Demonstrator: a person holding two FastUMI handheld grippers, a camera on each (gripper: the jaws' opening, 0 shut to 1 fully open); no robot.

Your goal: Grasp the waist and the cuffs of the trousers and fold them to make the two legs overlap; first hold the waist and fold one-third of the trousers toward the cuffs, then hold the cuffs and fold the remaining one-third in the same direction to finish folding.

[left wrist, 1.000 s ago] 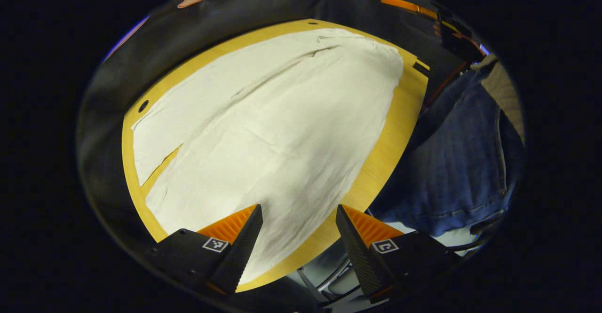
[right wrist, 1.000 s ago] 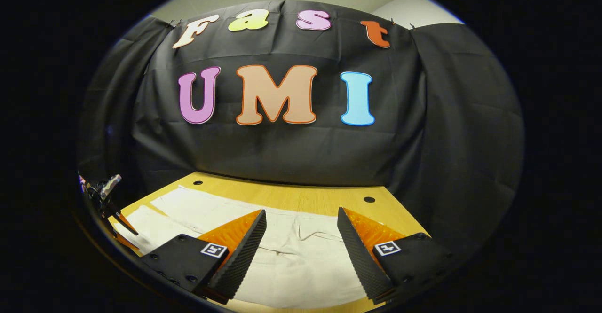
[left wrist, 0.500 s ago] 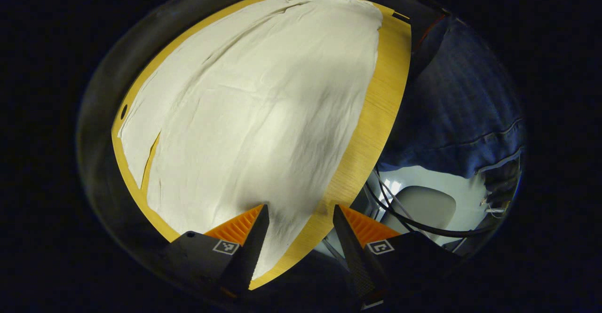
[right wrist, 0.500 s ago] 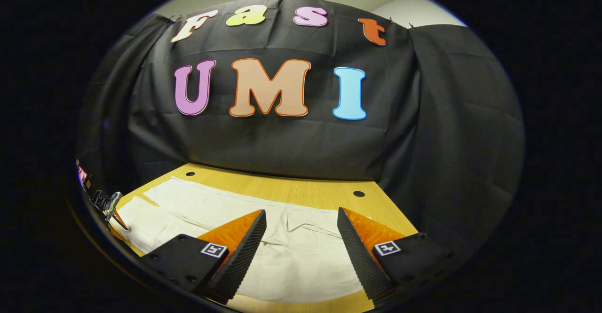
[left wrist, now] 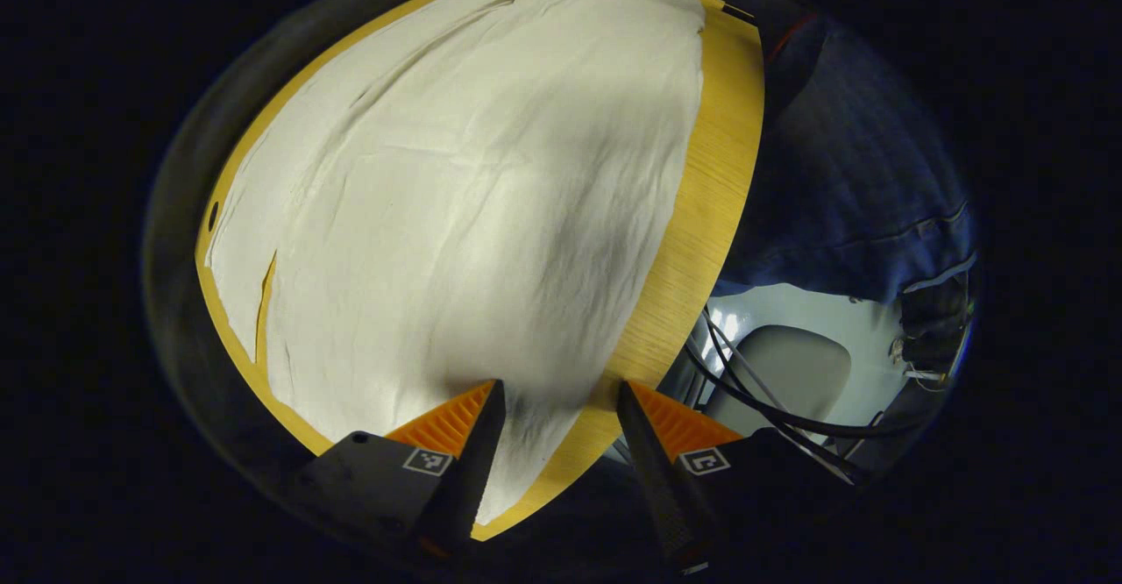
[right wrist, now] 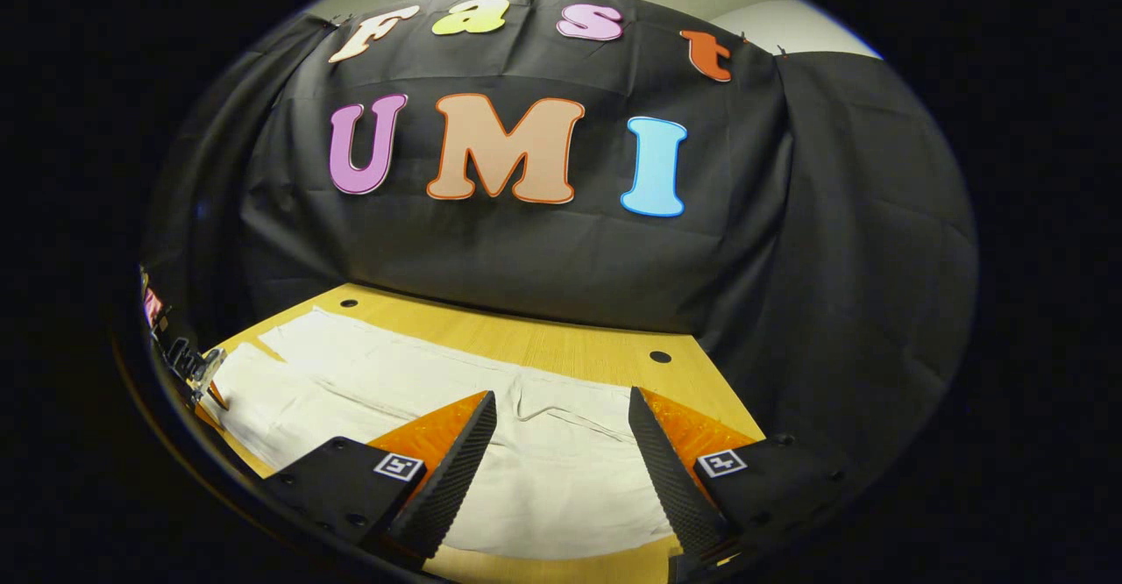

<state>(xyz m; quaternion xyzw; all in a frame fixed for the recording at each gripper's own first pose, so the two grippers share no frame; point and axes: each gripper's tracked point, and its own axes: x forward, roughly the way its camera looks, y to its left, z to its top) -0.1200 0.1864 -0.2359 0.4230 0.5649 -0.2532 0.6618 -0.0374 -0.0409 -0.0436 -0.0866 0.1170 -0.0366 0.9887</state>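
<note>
Cream trousers point(left wrist: 456, 189) lie spread flat on the wooden table point(left wrist: 714, 172), both legs side by side with a narrow slit between them near the cuffs. My left gripper point(left wrist: 557, 391) hangs open just above the cuff end of the near leg by the table's edge, nothing between its fingers. In the right gripper view the trousers point(right wrist: 543, 470) show their waist end and a crease at the crotch. My right gripper point(right wrist: 561, 404) stands open over the waist, holding nothing.
A person in blue jeans point(left wrist: 859, 189) stands beside the table's long edge. Below that edge are cables point(left wrist: 763, 391) and a pale floor. The table point(right wrist: 561, 352) has small round holes near its corners. The other gripper point(right wrist: 188, 360) shows at the far left.
My left gripper has tipped downward and moved closer to the cuff end, so the trousers loom larger. The right gripper has shifted slightly, showing more of the waist. Both stay open.
</note>
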